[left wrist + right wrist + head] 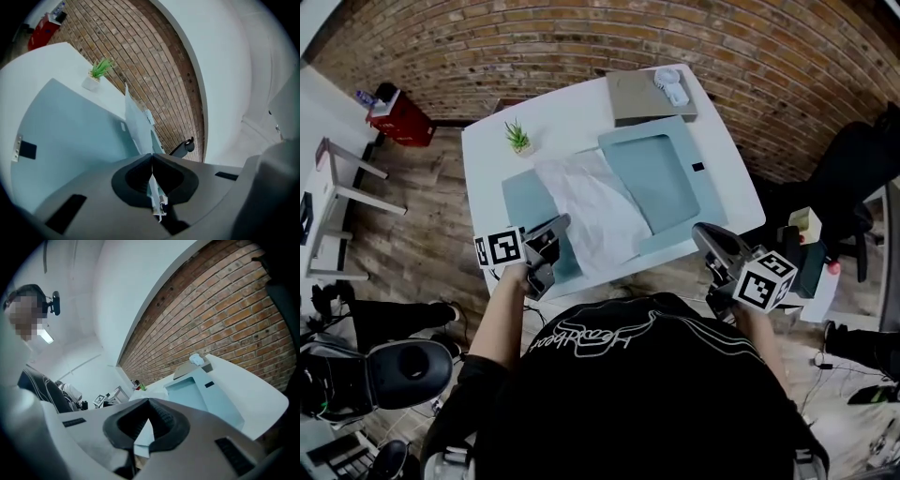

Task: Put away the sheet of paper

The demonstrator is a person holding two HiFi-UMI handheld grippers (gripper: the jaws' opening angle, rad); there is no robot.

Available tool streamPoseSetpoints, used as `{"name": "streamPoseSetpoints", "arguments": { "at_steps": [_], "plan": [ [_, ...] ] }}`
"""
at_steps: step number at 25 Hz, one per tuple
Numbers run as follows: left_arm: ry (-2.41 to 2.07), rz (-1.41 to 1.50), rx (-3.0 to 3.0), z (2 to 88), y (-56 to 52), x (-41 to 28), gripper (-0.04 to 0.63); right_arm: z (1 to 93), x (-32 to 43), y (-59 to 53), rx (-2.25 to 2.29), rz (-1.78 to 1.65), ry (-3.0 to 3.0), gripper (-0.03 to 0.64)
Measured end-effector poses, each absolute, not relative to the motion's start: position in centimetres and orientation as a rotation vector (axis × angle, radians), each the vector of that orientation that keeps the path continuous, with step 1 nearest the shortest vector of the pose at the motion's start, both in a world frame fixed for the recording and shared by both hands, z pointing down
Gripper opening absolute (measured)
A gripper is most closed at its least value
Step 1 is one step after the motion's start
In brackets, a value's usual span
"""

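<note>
Your left gripper (152,159) has its fingers pressed together, pinching the near edge of the paper (591,202), which lies across the open folder (670,178). Your right gripper (148,401) is closed on nothing, near the folder's near edge.

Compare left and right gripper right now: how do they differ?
1. Left gripper reaches in over the table; right gripper sits at the table's near-right edge.
2. Left gripper's jaws are shut on the near edge of the sheet of paper; right gripper's jaws are shut on nothing.
Shared: both pairs of jaws are closed.
</note>
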State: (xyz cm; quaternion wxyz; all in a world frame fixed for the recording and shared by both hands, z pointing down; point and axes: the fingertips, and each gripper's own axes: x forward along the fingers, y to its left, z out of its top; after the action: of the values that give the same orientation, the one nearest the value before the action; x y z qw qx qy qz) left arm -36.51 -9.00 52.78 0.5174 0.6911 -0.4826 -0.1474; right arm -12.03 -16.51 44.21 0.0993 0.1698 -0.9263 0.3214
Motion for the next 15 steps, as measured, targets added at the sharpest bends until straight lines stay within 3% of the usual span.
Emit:
{"name": "streamPoseSetpoints", "arguments": {
  "at_steps": [15],
  "plan": [
    [-1.202,-0.258,1.531,57.1,-11.0,-35.6,0.031,45.1,-13.9,-18.1,0.504,0.847,-2.726,0.002]
  ]
}}
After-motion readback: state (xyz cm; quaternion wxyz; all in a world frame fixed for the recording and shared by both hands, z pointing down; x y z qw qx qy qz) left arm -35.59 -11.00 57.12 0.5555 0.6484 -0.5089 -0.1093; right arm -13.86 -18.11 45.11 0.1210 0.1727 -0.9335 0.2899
